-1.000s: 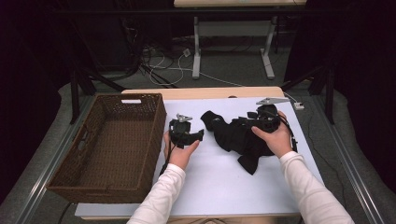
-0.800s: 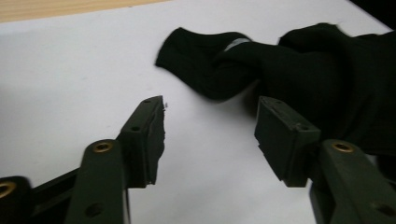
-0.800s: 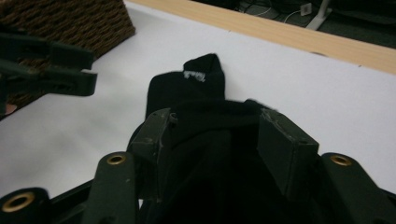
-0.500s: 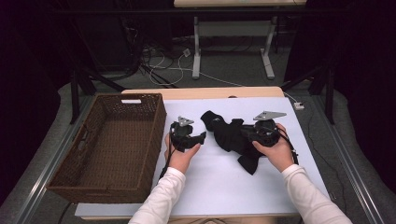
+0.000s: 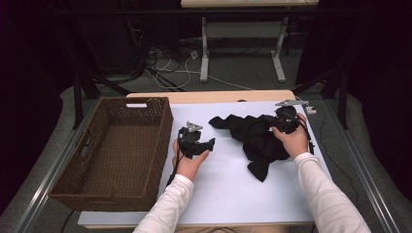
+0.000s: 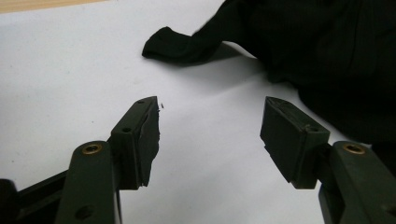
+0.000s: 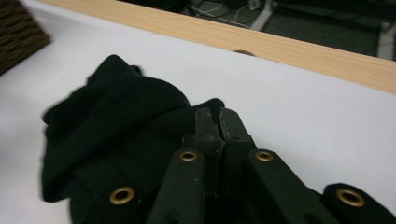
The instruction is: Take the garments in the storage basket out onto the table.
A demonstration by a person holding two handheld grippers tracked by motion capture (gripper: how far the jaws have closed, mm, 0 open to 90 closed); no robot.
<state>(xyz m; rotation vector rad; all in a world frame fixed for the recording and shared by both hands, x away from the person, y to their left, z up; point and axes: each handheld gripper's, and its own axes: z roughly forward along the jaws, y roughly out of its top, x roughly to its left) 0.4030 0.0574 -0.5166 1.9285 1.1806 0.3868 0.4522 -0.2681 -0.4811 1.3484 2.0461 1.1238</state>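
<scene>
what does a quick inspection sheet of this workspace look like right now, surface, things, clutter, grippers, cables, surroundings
surface: white sheet over a wooden table, bare in front.
job's things: black cloth crumpled on the sheet, right of centre; brown woven basket at the left edge, nothing seen inside.
clutter: nothing seen.
grippers: left gripper open over bare sheet, short of the cloth; right gripper with jaws just closed on a fold of the cloth.
cables: a black cable trails from the left gripper; loose cables on the floor behind.
surroundings: dark room, white table legs beyond.
</scene>
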